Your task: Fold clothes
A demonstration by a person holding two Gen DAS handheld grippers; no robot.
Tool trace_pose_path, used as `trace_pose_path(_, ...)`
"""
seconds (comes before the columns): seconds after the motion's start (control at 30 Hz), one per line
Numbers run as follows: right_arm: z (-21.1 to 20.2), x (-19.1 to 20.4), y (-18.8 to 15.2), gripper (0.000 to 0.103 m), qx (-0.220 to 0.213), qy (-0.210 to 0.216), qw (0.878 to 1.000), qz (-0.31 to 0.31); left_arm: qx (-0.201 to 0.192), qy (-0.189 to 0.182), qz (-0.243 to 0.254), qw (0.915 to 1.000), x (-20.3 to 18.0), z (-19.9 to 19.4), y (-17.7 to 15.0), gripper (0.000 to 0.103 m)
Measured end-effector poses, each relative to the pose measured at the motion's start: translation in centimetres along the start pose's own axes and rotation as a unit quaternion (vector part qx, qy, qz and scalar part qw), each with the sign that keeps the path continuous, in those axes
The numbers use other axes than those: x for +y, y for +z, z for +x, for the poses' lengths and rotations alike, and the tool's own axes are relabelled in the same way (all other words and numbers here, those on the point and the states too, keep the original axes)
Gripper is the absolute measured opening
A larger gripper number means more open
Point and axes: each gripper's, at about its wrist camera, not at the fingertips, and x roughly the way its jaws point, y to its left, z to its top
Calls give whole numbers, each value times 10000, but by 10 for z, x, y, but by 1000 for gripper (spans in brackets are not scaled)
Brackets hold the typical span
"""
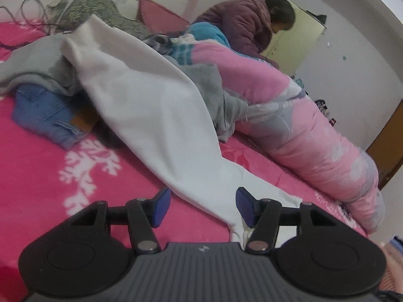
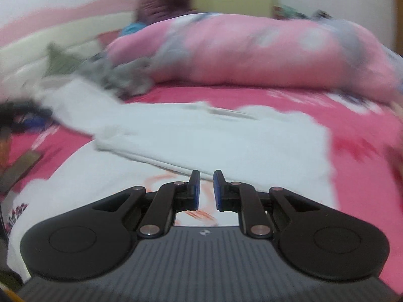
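A white garment lies on the pink bedspread, rising over a pile of clothes and narrowing toward me. My left gripper is open, its blue pads on either side of the garment's near end, gripping nothing. In the blurred right wrist view the same white garment lies spread flat with a fold near me. My right gripper hovers just above the cloth with its pads a narrow gap apart and nothing between them.
A grey garment and folded blue jeans lie at the left. A rolled pink quilt runs along the right of the bed. A person in a purple jacket sits beyond it. Pillows lean on the headboard.
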Motion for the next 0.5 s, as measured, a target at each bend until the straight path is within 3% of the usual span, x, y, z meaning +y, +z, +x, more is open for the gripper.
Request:
trace_pose_path(0.17, 61, 66, 20, 11, 116, 505, 9967, -625, -247, -42, -236, 9994, 25, -38, 37, 64)
trace_pose_path(0.33, 113, 111, 34, 11, 206, 785, 9934, -814, -726, 591, 125, 9955, 55, -53, 73, 70)
trace_pose_path(0.5, 145, 122, 37, 11, 364, 686, 9949, -636, -942, 997, 528, 9891, 83, -24, 103, 74)
